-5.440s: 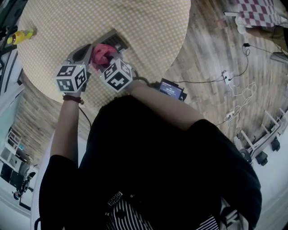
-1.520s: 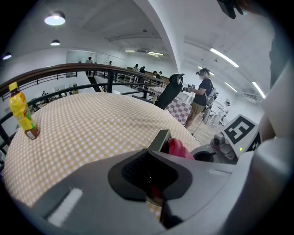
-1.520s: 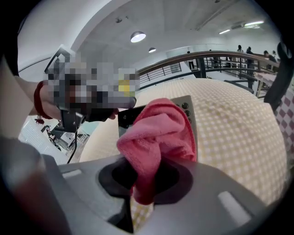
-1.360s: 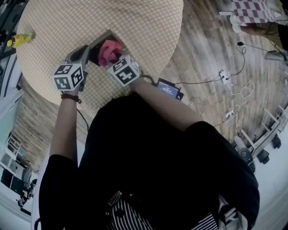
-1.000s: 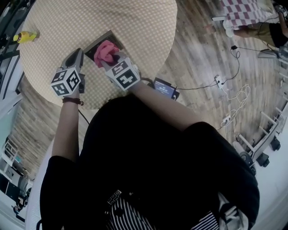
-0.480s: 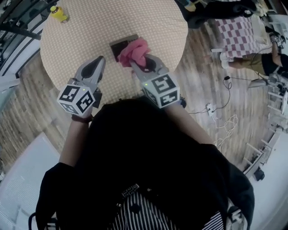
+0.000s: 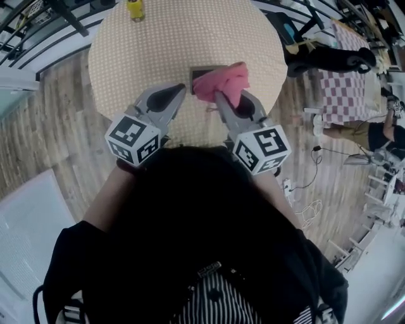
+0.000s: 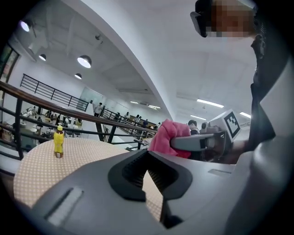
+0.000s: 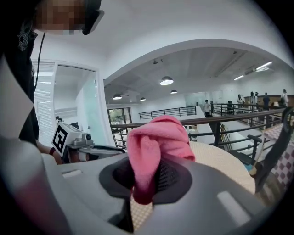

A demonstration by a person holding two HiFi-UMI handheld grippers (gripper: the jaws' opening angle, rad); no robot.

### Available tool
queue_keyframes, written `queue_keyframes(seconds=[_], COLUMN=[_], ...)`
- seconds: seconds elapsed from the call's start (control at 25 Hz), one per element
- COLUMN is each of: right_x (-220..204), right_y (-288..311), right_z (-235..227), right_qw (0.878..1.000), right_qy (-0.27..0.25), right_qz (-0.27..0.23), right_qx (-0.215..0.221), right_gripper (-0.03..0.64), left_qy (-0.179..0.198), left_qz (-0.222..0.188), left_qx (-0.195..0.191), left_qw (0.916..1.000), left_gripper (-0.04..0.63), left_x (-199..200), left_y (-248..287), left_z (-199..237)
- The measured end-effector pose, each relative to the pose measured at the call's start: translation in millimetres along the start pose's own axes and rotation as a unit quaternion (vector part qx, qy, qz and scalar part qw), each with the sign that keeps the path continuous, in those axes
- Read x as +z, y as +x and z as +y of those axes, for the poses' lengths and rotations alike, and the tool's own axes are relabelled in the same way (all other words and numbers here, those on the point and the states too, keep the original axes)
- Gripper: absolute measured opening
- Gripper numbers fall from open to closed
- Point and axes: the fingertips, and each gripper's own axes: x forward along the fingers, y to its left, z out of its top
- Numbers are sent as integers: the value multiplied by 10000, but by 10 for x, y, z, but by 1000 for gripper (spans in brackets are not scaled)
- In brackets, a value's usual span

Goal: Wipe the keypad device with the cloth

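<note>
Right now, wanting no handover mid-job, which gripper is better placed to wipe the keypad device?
Right. The right gripper is shut on the pink cloth, which overlaps the keypad device in the head view. The left gripper is shut, empty, off to the device's side.

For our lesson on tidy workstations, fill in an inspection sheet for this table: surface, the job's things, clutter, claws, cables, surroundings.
Surface: round table under a dotted cover.
Job's things: keypad device lies on the table; pink cloth overlaps its right side, and contact cannot be told.
Clutter: one yellow bottle upright near the far edge.
Claws: left claw shut and empty, beside the device; right claw shut on the cloth.
Cables: white cable loose on the floor to the right; nothing seen on the table.
Surroundings: wooden floor, railing, checked fabric at the right.
</note>
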Motion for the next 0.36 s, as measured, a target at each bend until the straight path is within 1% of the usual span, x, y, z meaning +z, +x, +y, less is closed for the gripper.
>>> queue_keyframes(seconds=[0.12, 0.2, 0.28, 0.36], right_x=[-104, -156, -169, -172], right_y=[0, -84, -29, 119], right_z=[326, 400, 239, -4], right_qw=[9997, 9996, 9994, 9992], right_qy=[-193, -177, -160, -139], right_qz=[143, 210, 276, 357], right_qx=[40, 107, 130, 123], right_gripper=[72, 72, 72, 72], left_qy=[48, 116, 158, 134], left_qz=[-65, 16, 138, 226], left_qx=[51, 111, 172, 206], left_qw=[10000, 9999, 9996, 9994], left_gripper=[0, 0, 0, 0], left_x=[-38, -75, -77, -49], left_y=[-318, -416, -274, -49], left_z=[-31, -125, -78, 57])
